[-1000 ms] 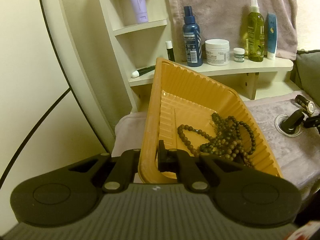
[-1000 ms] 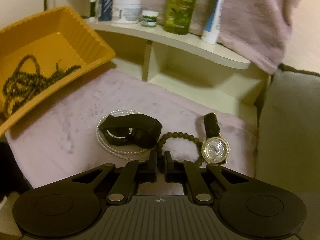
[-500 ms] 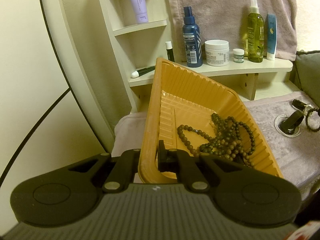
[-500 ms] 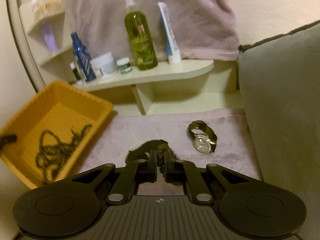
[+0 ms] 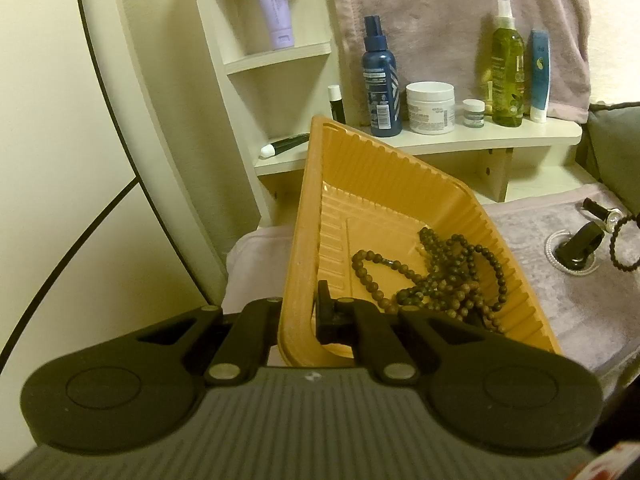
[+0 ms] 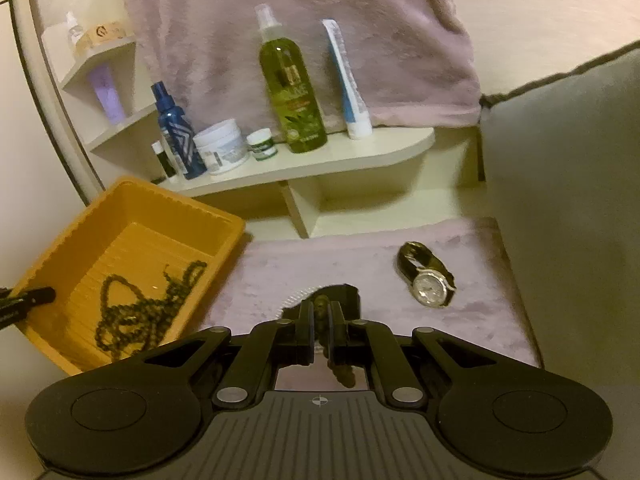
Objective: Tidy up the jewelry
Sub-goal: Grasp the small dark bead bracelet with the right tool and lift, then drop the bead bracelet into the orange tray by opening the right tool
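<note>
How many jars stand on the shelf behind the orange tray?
2. The large white jar stands just right of the blue spray bottle; the small jar stands between it and the green bottle. The orange tray hides part of the lower shelf.

Tray (image 6: 224,216) floor's far half bare – beads (image 6: 136,312) crowd the near part (watch (image 6: 430,284) well apart).

My right claw (image 6: 320,322) is clamped on a dark bead bracelet (image 6: 321,305). A silver-faced watch (image 6: 429,287) lies on the pink cloth (image 6: 360,256); beads (image 6: 140,312) fill the orange tray (image 6: 60,264).
</note>
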`<control>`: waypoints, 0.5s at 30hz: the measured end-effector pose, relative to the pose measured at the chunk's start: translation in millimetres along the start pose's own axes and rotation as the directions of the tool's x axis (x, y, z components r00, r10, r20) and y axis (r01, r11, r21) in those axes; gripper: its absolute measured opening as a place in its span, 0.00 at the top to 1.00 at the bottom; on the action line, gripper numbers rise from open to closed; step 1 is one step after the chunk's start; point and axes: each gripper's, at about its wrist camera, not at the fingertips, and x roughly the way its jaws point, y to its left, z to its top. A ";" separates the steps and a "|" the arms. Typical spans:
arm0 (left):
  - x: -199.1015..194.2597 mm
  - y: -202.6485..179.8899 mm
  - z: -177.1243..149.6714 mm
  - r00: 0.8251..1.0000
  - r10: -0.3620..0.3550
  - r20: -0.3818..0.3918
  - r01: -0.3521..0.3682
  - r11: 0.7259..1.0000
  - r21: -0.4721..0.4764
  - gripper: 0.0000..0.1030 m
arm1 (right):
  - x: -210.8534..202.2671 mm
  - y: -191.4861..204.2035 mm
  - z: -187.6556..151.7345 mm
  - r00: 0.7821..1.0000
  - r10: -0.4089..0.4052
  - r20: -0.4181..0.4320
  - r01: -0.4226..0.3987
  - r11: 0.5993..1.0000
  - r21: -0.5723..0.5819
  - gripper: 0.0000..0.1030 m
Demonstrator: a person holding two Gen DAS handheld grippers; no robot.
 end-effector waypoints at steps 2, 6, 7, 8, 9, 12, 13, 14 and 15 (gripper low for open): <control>-0.2 0.2 -0.2 1.000 0.000 0.000 0.000 1.000 0.000 0.97 | -0.6 5.0 4.3 1.000 0.014 0.003 -0.014 1.000 0.001 0.94; -0.2 0.0 -0.2 1.000 0.000 0.000 0.000 1.000 -0.001 0.97 | 0.3 23.3 14.3 0.998 0.056 0.015 -0.056 0.998 -0.025 0.94; -0.5 0.1 -0.3 1.000 0.000 0.000 0.000 1.000 -0.002 0.97 | 1.5 28.2 16.5 0.997 0.070 0.015 -0.070 0.997 -0.030 0.94; -0.5 0.2 -0.3 1.000 0.000 0.000 0.000 1.000 0.000 0.97 | 3.1 34.0 19.0 0.996 0.087 0.016 -0.086 0.996 -0.034 0.94; -0.5 0.3 -0.3 1.000 -0.001 0.000 0.001 1.000 -0.001 0.97 | 5.6 40.0 21.4 0.995 0.101 0.017 -0.101 0.994 -0.037 0.94; -0.2 0.7 -0.7 1.000 -0.002 -0.001 0.002 1.000 -0.003 0.97 | 14.1 58.7 27.2 0.988 0.156 0.015 -0.155 0.987 -0.039 0.94; 0.0 1.0 -0.8 1.000 -0.003 -0.002 0.003 1.000 -0.004 0.97 | 17.9 65.5 28.5 0.985 0.173 0.012 -0.173 0.984 -0.040 0.94; 0.1 1.5 -0.8 1.000 -0.004 -0.002 0.004 1.000 -0.005 0.97 | 21.8 72.5 29.9 0.982 0.190 0.009 -0.190 0.981 -0.040 0.94; 0.4 1.9 -0.7 1.000 -0.005 -0.003 0.005 1.000 -0.006 0.97 | 25.9 80.2 31.1 0.978 0.208 0.005 -0.207 0.977 -0.044 0.94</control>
